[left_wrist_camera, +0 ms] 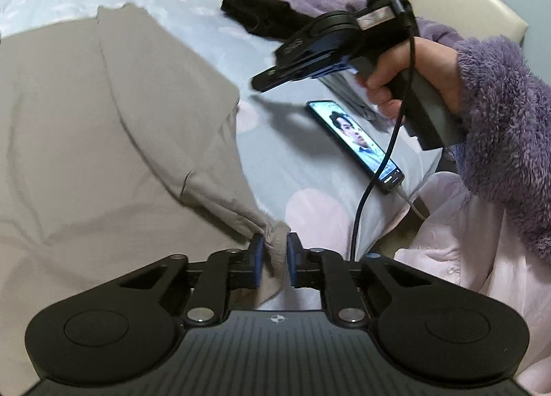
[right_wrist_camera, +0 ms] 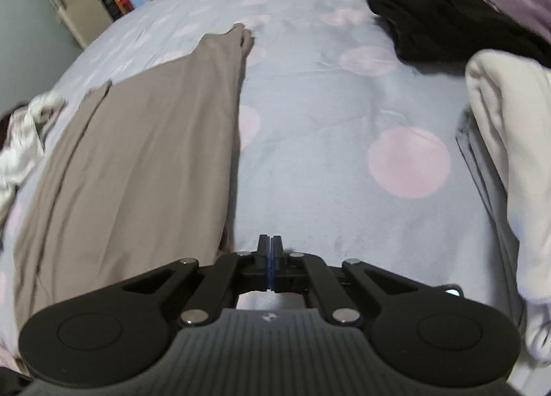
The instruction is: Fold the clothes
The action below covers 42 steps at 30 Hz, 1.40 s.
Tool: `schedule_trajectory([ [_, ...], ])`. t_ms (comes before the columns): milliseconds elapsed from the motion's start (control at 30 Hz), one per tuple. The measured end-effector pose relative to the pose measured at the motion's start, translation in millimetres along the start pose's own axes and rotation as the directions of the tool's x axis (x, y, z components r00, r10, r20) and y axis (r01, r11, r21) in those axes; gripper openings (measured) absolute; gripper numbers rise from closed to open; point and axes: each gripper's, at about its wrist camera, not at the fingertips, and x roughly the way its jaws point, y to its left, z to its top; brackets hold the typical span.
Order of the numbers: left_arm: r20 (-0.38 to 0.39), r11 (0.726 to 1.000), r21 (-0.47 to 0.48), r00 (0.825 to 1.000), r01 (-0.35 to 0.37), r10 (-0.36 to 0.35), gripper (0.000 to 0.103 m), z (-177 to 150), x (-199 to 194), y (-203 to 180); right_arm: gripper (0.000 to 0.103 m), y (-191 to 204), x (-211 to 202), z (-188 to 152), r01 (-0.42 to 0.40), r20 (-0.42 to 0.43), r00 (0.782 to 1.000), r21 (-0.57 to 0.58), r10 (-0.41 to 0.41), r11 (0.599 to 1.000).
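Two views are being given of a bed cover, pale blue with pink dots, on which a long taupe garment is being spread flat. Its long axis is being run away from the person, from the near edge toward a narrow far end, and it is being kept to the left of the right gripper, with bare cover lying between them. A black garment and a pale bundle are being left well apart on the right, and a phone is being left lit on the cover. A near corner of the taupe garment is being pinched by the left gripper, whose pads are being held slightly apart by the bunched cloth. The right gripper is being held above the cover with its fingers pressed together on nothing. By judgement, the left gripper is the nearer one, so any fold is being set up along that long axis.
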Motion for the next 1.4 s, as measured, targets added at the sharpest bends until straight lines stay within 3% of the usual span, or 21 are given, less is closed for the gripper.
schedule_trajectory([
  [100,0.001,1.0,-0.014,1.0,0.005,-0.005,0.01,-2.1,-2.1,2.1,0.009,14.6,-4.3,-1.5,-0.031,0.013,0.999,-0.041,0.031,0.999],
  [133,0.003,1.0,-0.019,1.0,0.004,-0.004,0.01,-2.1,-2.9,2.4,0.015,21.3,-4.7,-3.0,-0.03,0.016,0.999,-0.064,0.031,0.998],
  [167,0.003,0.999,-0.035,1.0,-0.003,0.003,0.01,-0.3,-3.3,2.9,0.032,27.0,-4.3,-4.3,-0.027,0.019,0.999,-0.087,0.029,0.996],
  [200,0.004,0.999,-0.052,1.0,-0.01,0.01,0.011,1.5,-3.7,3.3,0.035,32.4,-3.6,-6.1,-0.021,0.024,0.999,-0.109,0.024,0.994],
  [333,0.006,0.992,-0.119,0.999,-0.039,0.04,0.021,8.7,-5.2,5.0,0.034,47.5,5.1,-11.5,-0.019,0.0,1.0,-0.158,0.019,0.987],
  [400,0.006,0.987,-0.152,0.999,-0.053,0.054,0.037,12.2,-6.0,5.9,0.034,52.1,10.0,-15.2,-0.001,-0.009,1.0,-0.184,-0.001,0.983],
  [433,0.006,0.984,-0.168,0.998,-0.06,0.062,0.04,14.0,-6.4,6.3,0.032,52.5,12.9,-16.6,0.003,-0.013,1.0,-0.192,-0.006,0.981],
  [467,0.006,0.98,-0.185,0.998,-0.067,0.069,0.042,15.8,-6.7,6.8,0.014,52.8,15.8,-18.0,0.007,-0.018,1.0,-0.2,-0.011,0.98],
  [500,0.005,0.977,-0.201,0.997,-0.074,0.076,0.042,17.6,-7.1,7.2,0.006,52.4,17.8,-19.0,0.009,-0.02,1.0,-0.204,-0.014,0.979],
  [567,0.003,0.969,-0.232,0.996,-0.086,0.089,0.038,21.1,-7.4,8.1,0.005,48.0,16.9,-18.0,0.007,-0.013,1.0,-0.186,-0.01,0.982],
  [667,-0.02,0.965,-0.249,0.996,-0.088,0.086,0.009,25.3,0.1,9.8,0.005,37.1,13.4,-14.3,0.007,-0.018,1.0,-0.12,-0.009,0.993],
  [733,-0.022,0.96,-0.27,0.998,-0.068,0.065,0.004,24.5,2.4,12.5,0.005,30.9,13.6,-13.5,-0.005,-0.027,1.0,-0.08,0.002,0.997],
  [767,-0.01,0.955,-0.295,1.0,-0.019,0.017,0.001,21.6,2.2,16.7,0.005,28.7,13.4,-13.2,-0.008,-0.03,1.0,-0.066,0.006,0.998],
  [867,0.018,0.919,-0.378,0.994,0.108,-0.109,0.0,9.9,3.8,33.5,0.006,29.1,10.4,-12.0,-0.016,-0.038,0.999,-0.052,0.014,0.998],
  [1000,0.01,0.861,-0.497,0.993,0.108,-0.118,0.0,-6.4,4.9,60.8,0.014,40.8,-4.1,-15.5,0.001,-0.028,1.0,-0.098,-0.004,0.995],
  [1100,0.026,0.836,-0.532,0.99,0.134,-0.142,0.0,-8.4,3.4,71.9,0.015,52.1,-14.3,-25.9,-0.063,-0.042,0.997,-0.099,0.059,0.993],
  [1167,0.026,0.837,-0.531,0.99,0.134,-0.142,0.0,-6.2,3.9,73.5,0.016,58.3,-18.0,-35.9,-0.096,-0.063,0.994,-0.084,0.09,0.992],
  [1233,0.027,0.843,-0.522,0.99,0.13,-0.136,0.0,-3.2,3.6,73.0,0.023,63.6,-16.5,-43.3,-0.097,-0.081,0.993,-0.091,0.09,0.991],
  [1333,0.028,0.858,-0.5,0.993,0.115,-0.117,0.009,-0.2,1.7,68.5,0.024,70.8,-7.2,-50.9,-0.089,-0.106,0.991,-0.121,0.076,0.989],
  [1367,0.032,0.863,-0.494,0.994,0.109,-0.107,0.019,0.9,0.5,67.4,0.02,73.1,-3.1,-52.4,-0.085,-0.115,0.991,-0.134,0.07,0.987],
  [1400,0.04,0.866,-0.49,0.995,0.1,-0.092,0.026,2.2,-1.3,66.3,0.008,75.3,-0.6,-53.4,-0.074,-0.118,0.991,-0.152,0.056,0.986],
])
